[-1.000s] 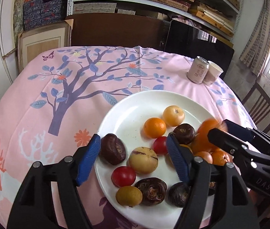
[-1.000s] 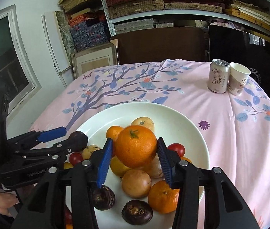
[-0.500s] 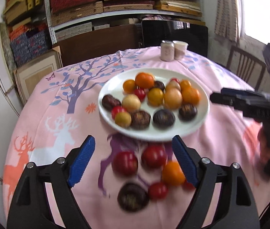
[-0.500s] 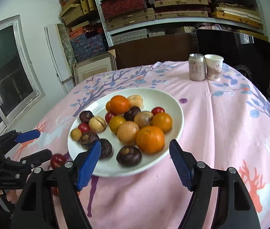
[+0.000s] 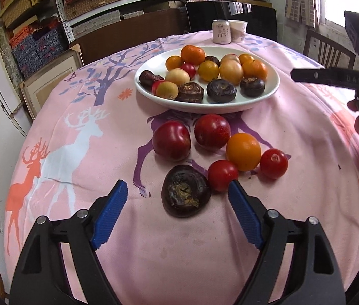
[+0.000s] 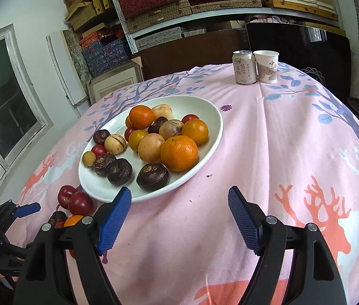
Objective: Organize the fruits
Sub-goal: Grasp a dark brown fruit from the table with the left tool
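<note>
Two hand-held tongs hang over a pink tablecloth (image 5: 82, 117) where a white plate (image 5: 270, 94) is heaped with oranges, dark water chestnuts and small red and yellow fruit, while six more pieces lie loose on the cloth just in front of it. The left gripper (image 5: 178, 213) stands released with nothing pressed between its blue pads; its jaws have just been opening, then eased in slightly, and a dark water chestnut (image 5: 185, 190) sits just ahead of the gap, touching a small red tomato (image 5: 222, 175). The right gripper (image 6: 179, 216) has also just been opening and is empty, over bare cloth near the plate's front rim, with a large orange (image 6: 179, 153) the nearest fruit on the plate. The next pick looks to be one of the loose pieces: the chestnut is the likeliest, and a clean grasp would straddle its widest part from above, keeping the right-hand pad clear of the tomato so the round fruit beside it is not sent rolling.
</note>
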Demonstrator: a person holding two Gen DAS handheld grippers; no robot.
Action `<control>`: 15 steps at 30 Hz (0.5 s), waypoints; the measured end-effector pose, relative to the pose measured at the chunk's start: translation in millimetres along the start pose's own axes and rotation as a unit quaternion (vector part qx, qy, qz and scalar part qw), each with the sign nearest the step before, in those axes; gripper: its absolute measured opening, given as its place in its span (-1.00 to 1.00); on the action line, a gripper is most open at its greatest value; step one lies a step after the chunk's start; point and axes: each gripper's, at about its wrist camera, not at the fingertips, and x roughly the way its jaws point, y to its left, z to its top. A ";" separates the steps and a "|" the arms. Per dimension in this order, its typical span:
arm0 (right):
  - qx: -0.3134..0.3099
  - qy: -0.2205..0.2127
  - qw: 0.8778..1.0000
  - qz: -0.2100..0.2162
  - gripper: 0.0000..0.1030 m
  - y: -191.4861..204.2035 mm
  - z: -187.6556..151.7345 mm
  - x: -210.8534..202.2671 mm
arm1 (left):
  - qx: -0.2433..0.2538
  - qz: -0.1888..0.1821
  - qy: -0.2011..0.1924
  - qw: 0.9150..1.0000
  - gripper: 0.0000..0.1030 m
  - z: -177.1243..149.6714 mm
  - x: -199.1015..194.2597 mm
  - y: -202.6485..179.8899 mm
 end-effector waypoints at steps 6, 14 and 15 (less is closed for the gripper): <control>-0.003 0.004 1.000 -0.004 0.54 -0.8 -0.7 2.2 | 0.000 -0.016 0.011 1.000 0.02 -2.3 -2.5 2.4; -0.010 0.005 1.000 -0.005 0.54 0.5 -0.9 4.2 | 0.002 -0.008 0.029 1.000 0.15 1.3 13.1 3.4; -0.010 0.004 1.000 -0.006 0.54 0.8 -1.1 3.9 | 0.003 -0.008 0.031 0.999 0.14 3.5 15.7 2.2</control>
